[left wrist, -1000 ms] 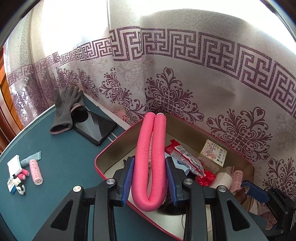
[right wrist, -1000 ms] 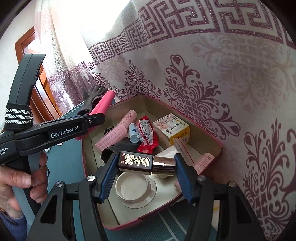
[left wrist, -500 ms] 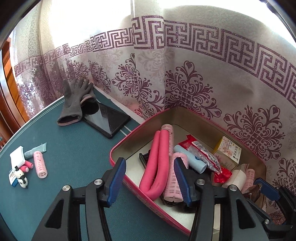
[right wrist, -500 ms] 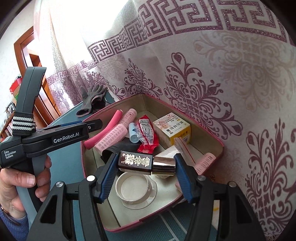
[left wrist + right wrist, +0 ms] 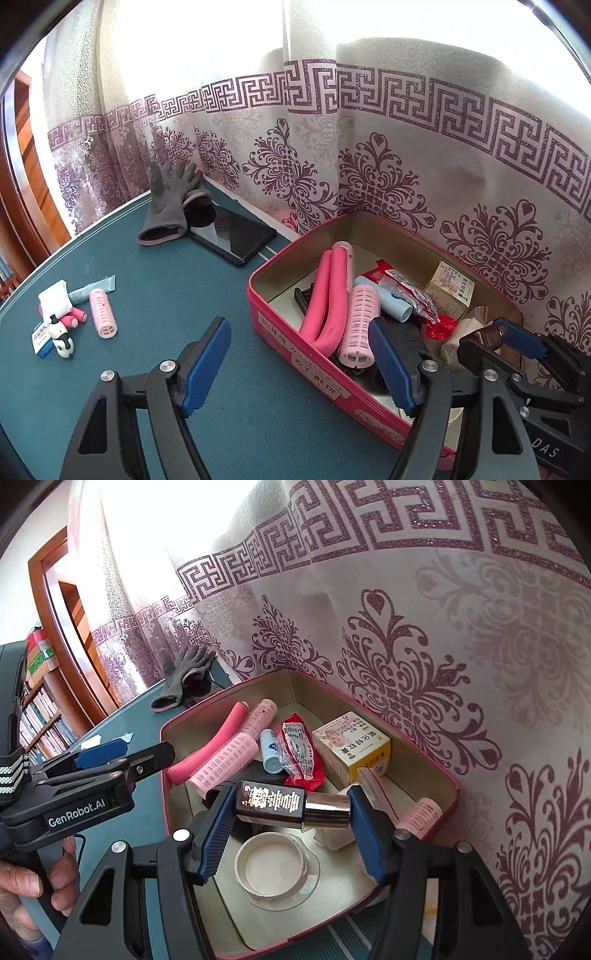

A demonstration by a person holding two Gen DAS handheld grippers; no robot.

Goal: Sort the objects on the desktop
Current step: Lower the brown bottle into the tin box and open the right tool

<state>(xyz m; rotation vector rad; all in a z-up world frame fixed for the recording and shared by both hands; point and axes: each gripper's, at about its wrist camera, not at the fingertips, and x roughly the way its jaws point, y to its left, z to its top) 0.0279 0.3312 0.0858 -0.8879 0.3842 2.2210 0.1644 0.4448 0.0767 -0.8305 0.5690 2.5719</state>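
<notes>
A pink tin box [image 5: 314,373] stands on the green table by the curtain; it also shows in the right wrist view [image 5: 448,781]. Inside lie a folded pink foam roller [image 5: 325,299], pink hair curlers [image 5: 360,325], a blue tube [image 5: 269,751], a red packet [image 5: 301,751], a yellow carton [image 5: 352,744] and a white lid [image 5: 271,864]. My left gripper [image 5: 299,365] is open and empty above the box's near left wall. My right gripper [image 5: 290,825] is shut on a dark brown bottle with a gold cap [image 5: 291,803], held above the box.
On the table to the left lie a pink curler [image 5: 102,312], a small panda figure [image 5: 61,338], a white card and a blue tube [image 5: 92,288]. A grey glove [image 5: 168,206] and a black tablet [image 5: 231,234] lie near the curtain. A bookshelf [image 5: 40,716] stands far left.
My left gripper let go of the pink foam roller, which now lies in the box, then opened wide and drew back to the left. My right gripper kept holding the bottle in place.
</notes>
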